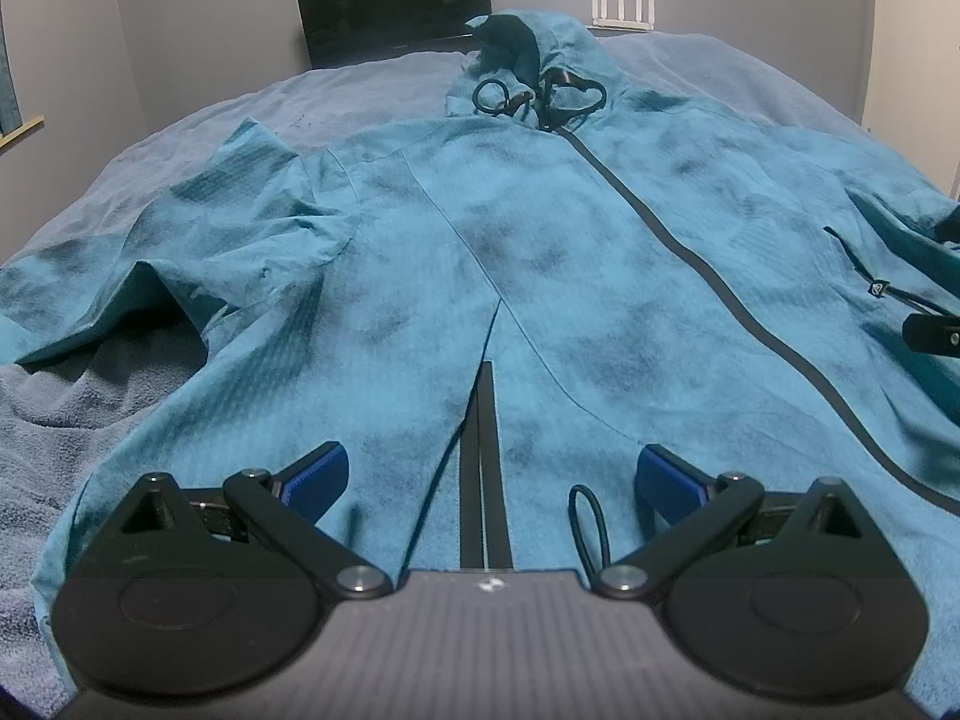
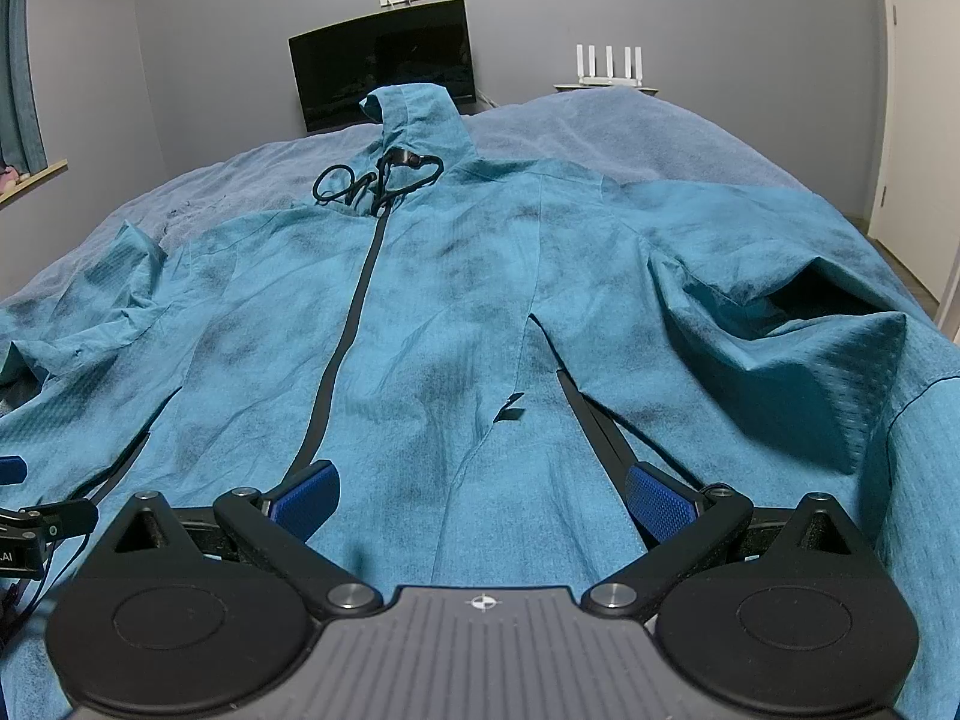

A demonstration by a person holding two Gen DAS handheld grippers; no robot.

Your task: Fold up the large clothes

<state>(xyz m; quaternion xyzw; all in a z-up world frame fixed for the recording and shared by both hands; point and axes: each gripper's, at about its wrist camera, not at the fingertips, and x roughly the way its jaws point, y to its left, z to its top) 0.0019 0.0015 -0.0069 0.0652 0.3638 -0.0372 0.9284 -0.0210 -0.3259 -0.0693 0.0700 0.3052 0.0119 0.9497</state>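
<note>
A large teal hooded jacket (image 1: 540,252) lies front up on the bed, zipped with a dark zipper (image 1: 690,252), hood (image 1: 528,54) at the far end. It also shows in the right wrist view (image 2: 456,300). My left gripper (image 1: 491,480) is open and empty, just above the hem on the jacket's left half, over a dark pocket zip. My right gripper (image 2: 483,495) is open and empty above the hem on the right half. The left sleeve (image 1: 120,276) lies crumpled; the right sleeve (image 2: 810,312) is bunched up. Part of the right gripper shows at the left view's right edge (image 1: 933,333).
A grey-blue blanket (image 1: 72,438) covers the bed. A dark monitor (image 2: 384,63) and a white router (image 2: 609,69) stand by the far wall. A window sill (image 2: 33,177) is on the left, a white door (image 2: 918,120) on the right.
</note>
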